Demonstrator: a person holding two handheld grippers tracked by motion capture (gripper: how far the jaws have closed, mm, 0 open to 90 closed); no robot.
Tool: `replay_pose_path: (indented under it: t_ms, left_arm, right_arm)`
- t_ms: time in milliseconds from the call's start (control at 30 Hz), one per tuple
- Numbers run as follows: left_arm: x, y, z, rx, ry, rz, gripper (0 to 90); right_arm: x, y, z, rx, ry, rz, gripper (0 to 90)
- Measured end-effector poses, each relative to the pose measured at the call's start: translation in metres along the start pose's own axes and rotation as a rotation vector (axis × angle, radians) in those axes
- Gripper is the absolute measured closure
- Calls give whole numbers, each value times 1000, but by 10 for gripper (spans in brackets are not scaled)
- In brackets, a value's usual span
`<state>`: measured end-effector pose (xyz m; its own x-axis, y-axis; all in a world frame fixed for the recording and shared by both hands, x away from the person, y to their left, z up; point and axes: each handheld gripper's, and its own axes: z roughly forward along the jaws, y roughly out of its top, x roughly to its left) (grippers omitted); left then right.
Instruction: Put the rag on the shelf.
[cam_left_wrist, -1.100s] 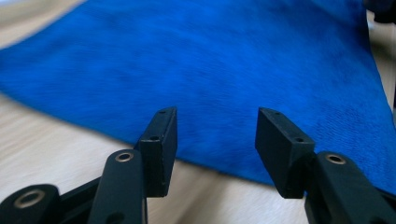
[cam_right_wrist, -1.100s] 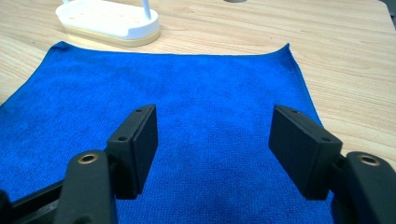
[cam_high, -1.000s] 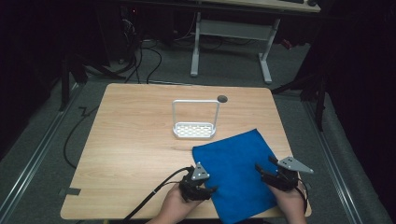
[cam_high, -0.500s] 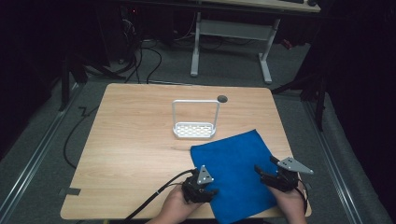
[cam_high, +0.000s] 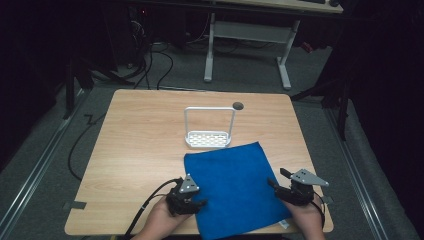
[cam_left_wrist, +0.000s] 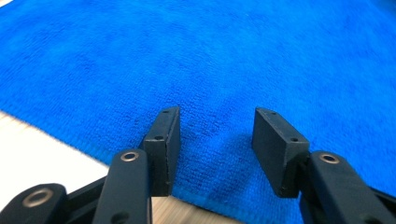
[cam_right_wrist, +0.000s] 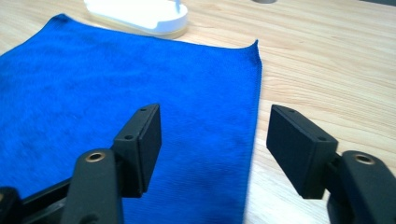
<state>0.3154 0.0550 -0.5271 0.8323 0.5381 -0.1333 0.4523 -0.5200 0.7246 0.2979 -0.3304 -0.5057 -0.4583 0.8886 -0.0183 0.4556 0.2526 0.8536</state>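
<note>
A blue cloth (cam_high: 232, 187) lies flat on the wooden table (cam_high: 140, 145), near the front edge. My left gripper (cam_high: 196, 202) is at the cloth's left edge, open, its jaws over the blue cloth (cam_left_wrist: 224, 60) with nothing between them. At the cloth's right edge my right gripper (cam_high: 276, 181) stands open, straddling the border of the blue cloth (cam_right_wrist: 116, 93) and bare wood. A hand holds each gripper from below.
A white wire rack (cam_high: 209, 134) with a perforated base stands just behind the cloth; its white base (cam_right_wrist: 137, 11) appears in the right gripper view. A dark round hole (cam_high: 238, 105) sits in the table behind it. Cables trail off the front left.
The left gripper has shifted slightly right onto the cloth's left edge. The cloth's far edge has shifted a little. The right gripper has hardly moved.
</note>
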Motion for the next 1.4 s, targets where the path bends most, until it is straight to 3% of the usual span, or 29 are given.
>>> replay_pose_path:
  t_ms: [167, 267, 333, 400, 500, 567, 600, 667, 1000, 1100, 1167, 1267, 1300, 1400]
  left_arm:
    - [23, -18, -22, -26, 44, -89, 523]
    - [36, -19, -29, -40, 94, -154, 523]
    - [42, -17, -31, -67, 98, -182, 532]
    - [43, -11, -28, -77, 118, -171, 554]
    - [47, -5, -18, -54, 125, -167, 611]
    - [47, -5, -13, -31, 146, -141, 653]
    - [46, -6, -13, -31, 153, -128, 667]
    - [46, -7, -14, -29, 156, -120, 684]
    - [51, -24, -33, -35, 132, -142, 693]
    - [52, -26, -36, -37, 118, -156, 687]
    - [54, -26, -36, -46, 153, -139, 678]
    - [63, -23, -38, -86, 224, -133, 664]
    - [69, -20, -38, -99, 267, -139, 661]
    - [84, -15, -38, -135, 324, -176, 683]
  right_arm:
    - [9, 4, 12, 27, 44, -31, 512]
    - [14, 7, 23, 56, 78, -35, 609]
    - [20, 10, 33, 84, 92, -48, 687]
    - [25, 13, 44, 115, 100, -60, 755]
    - [28, 17, 56, 165, 69, -97, 849]
    - [27, 16, 60, 195, 81, -77, 888]
    - [28, 15, 62, 222, 82, -84, 895]
    - [28, 13, 60, 222, 89, -86, 900]
    - [45, 4, 46, 224, 192, -84, 900]
    - [52, 3, 41, 231, 210, -97, 850]
    - [52, 5, 39, 203, 200, -117, 814]
    - [48, 9, 36, 157, 198, -87, 771]
    - [47, 9, 37, 155, 197, -82, 765]
    - [45, 7, 39, 165, 191, -84, 745]
